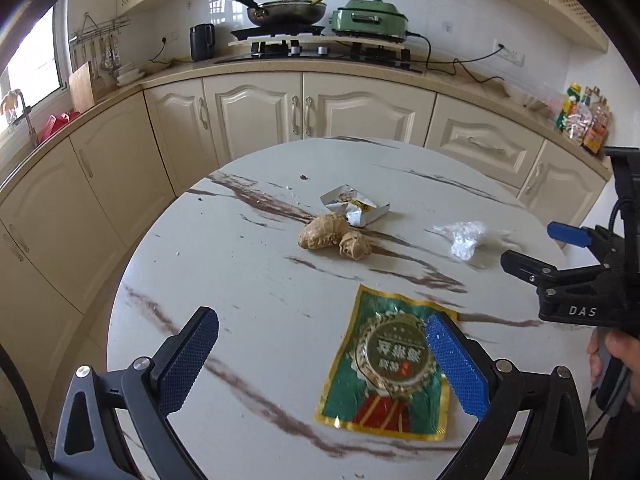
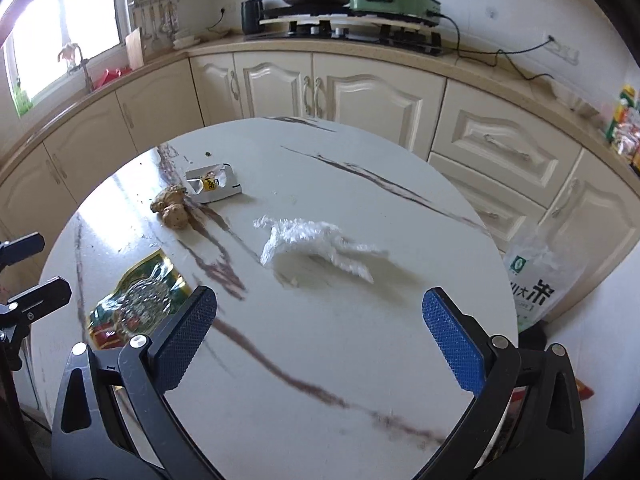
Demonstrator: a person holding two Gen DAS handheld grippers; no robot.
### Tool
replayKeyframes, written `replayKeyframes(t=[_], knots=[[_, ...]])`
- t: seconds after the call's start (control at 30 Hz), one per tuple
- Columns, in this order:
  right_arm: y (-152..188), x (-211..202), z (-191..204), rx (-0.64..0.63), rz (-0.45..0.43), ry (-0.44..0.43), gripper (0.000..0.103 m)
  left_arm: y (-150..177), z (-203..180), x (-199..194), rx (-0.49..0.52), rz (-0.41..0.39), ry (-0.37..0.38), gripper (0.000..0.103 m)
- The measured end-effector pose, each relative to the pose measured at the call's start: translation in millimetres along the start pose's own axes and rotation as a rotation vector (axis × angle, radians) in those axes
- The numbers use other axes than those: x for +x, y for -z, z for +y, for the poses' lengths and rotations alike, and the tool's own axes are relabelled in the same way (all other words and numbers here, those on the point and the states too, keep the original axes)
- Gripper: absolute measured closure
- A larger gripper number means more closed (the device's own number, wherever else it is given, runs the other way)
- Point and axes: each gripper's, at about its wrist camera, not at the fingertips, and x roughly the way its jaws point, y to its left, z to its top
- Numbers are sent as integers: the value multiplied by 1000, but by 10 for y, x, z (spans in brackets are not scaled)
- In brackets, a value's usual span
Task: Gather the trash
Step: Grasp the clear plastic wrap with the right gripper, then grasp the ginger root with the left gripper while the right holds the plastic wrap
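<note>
Trash lies on the round marble table (image 1: 248,264): green foil wrapper (image 1: 384,364), crumpled clear plastic (image 2: 312,244), torn packet (image 1: 356,206), beside ginger root (image 1: 332,236). Left gripper (image 1: 324,356) and right gripper (image 2: 320,336) hover above, jaws apart, empty.

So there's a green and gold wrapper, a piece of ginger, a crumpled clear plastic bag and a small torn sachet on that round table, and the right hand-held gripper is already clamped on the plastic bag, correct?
Not quite. The right hand-held gripper is open and holds nothing; the crumpled clear plastic bag lies on the round table ahead of its fingers, as the right wrist view shows. The green and gold wrapper, ginger and torn sachet are all there.
</note>
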Motion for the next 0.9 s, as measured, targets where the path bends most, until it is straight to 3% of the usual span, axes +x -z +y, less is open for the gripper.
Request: replayKeyframes(t=[0.07, 0.27, 0.47, 0.53, 0.6, 0.63, 0.73, 0.9], knots=[[-122, 232, 8, -63, 28, 17, 0, -144, 37, 202, -3, 22, -6, 1], [-225, 672, -7, -151, 86, -37, 3, -463, -37, 789, 59, 62, -19, 1], [-206, 757, -48, -142, 80, -174, 33, -681, -126, 1403, 54, 120, 13, 3], [-209, 738, -55, -141, 71, -198, 49, -703, -107, 1497, 49, 135, 17, 4], [-220, 715, -63, -128, 71, -228, 69, -710, -97, 1588, 38, 149, 39, 10], [-225, 716, -71, -120, 74, -243, 72, -711, -102, 1631, 37, 158, 48, 22], [-238, 728, -89, -107, 70, -263, 78, -667, -110, 1605, 63, 138, 32, 42], [-216, 637, -53, -78, 59, -272, 79, -565, -69, 1528, 49, 149, 71, 44]])
